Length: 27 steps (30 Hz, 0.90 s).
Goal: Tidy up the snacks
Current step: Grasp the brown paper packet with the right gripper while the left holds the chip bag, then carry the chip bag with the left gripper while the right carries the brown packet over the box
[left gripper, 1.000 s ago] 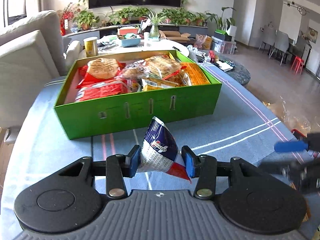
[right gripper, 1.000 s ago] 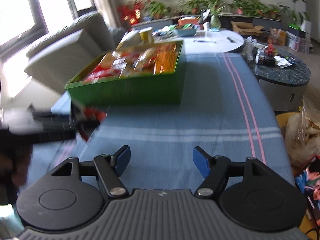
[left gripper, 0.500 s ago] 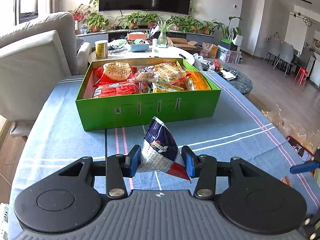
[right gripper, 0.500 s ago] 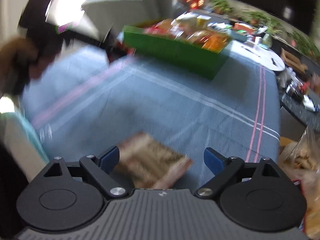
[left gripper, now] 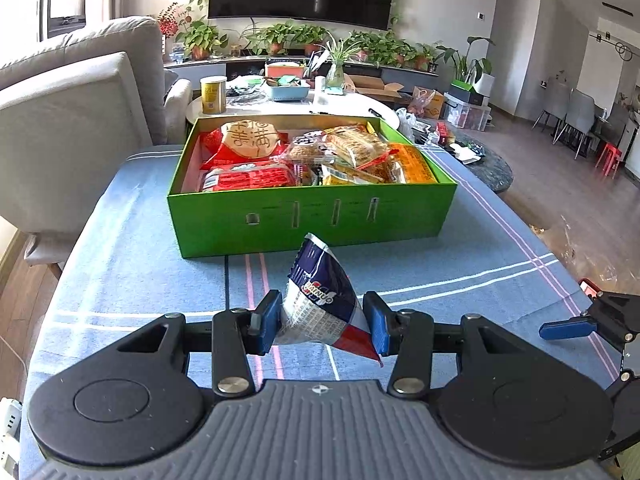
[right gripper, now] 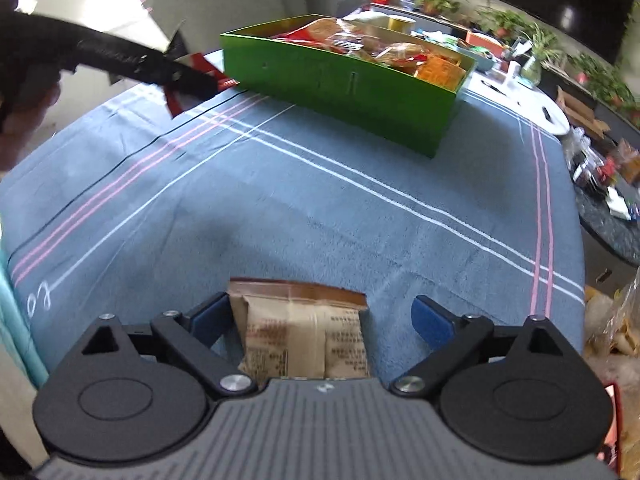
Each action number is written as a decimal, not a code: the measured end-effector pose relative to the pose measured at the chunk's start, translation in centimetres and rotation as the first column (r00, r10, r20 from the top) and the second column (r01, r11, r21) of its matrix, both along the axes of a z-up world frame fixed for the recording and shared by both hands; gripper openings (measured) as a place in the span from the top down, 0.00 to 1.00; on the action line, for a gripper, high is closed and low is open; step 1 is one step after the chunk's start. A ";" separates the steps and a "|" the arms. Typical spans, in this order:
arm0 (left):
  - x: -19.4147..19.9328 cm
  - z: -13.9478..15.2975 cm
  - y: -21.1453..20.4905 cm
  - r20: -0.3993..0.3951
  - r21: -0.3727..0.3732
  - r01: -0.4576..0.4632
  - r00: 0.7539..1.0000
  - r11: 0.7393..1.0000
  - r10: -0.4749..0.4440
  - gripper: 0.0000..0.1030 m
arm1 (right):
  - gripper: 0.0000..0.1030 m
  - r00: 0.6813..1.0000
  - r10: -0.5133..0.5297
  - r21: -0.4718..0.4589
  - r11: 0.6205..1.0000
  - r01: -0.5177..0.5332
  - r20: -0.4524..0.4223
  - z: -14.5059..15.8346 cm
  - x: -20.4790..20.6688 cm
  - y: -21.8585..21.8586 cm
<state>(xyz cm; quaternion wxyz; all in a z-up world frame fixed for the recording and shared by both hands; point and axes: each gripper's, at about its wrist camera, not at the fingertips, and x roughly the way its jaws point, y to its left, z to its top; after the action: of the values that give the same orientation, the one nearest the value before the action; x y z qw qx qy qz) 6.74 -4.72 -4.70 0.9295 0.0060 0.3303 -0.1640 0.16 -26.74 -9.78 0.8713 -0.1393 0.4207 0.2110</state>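
A blue, white and red snack packet (left gripper: pixel 320 292) stands up between the pads of my left gripper (left gripper: pixel 322 322), which is shut on it above the blue striped tablecloth (left gripper: pixel 132 264). Beyond it sits the green box (left gripper: pixel 312 220), filled with several wrapped snacks. In the right wrist view, a brown snack packet (right gripper: pixel 304 332) lies flat on the cloth between the fingers of my right gripper (right gripper: pixel 320 320). Its jaws are opening wide, and the right pad stands apart from the packet. The green box (right gripper: pixel 340 84) is far ahead, with the left gripper (right gripper: pixel 120 60) at the upper left.
A grey sofa (left gripper: pixel 72 120) stands left of the table. Behind the box is a white round table (left gripper: pixel 340 100) with a yellow can (left gripper: pixel 213 95). A dark stone table (right gripper: pixel 608 216) and a clear bag of snacks (right gripper: pixel 616 320) lie off the right edge.
My right gripper rolled, dropped toward the cloth and spread its jaws; the brown packet now lies between them. The left gripper keeps its packet, and the green box looks farther away.
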 end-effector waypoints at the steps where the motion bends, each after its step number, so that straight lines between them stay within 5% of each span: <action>1: 0.0 0.0 0.1 0.000 -0.002 -0.001 1.000 1.000 0.001 0.59 | 0.16 1.000 -0.005 -0.001 1.000 0.005 0.002 0.1 -0.1 0.0; 10: -0.3 0.1 0.3 0.000 -0.007 -0.003 1.000 1.000 0.003 0.59 | 0.16 0.996 -0.090 0.057 0.994 0.091 -0.028 0.1 -1.4 -1.5; 27: -0.5 0.1 0.5 0.005 -0.009 -0.016 1.000 1.000 0.016 0.59 | 0.16 0.970 -0.223 0.184 0.962 0.203 0.093 2.9 -0.6 0.5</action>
<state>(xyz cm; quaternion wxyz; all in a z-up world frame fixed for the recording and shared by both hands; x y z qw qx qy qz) 6.25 -4.21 -4.61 0.9316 -0.0004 0.3273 -0.1581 -0.45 -26.24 -6.90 0.9201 -0.0287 0.3633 0.1435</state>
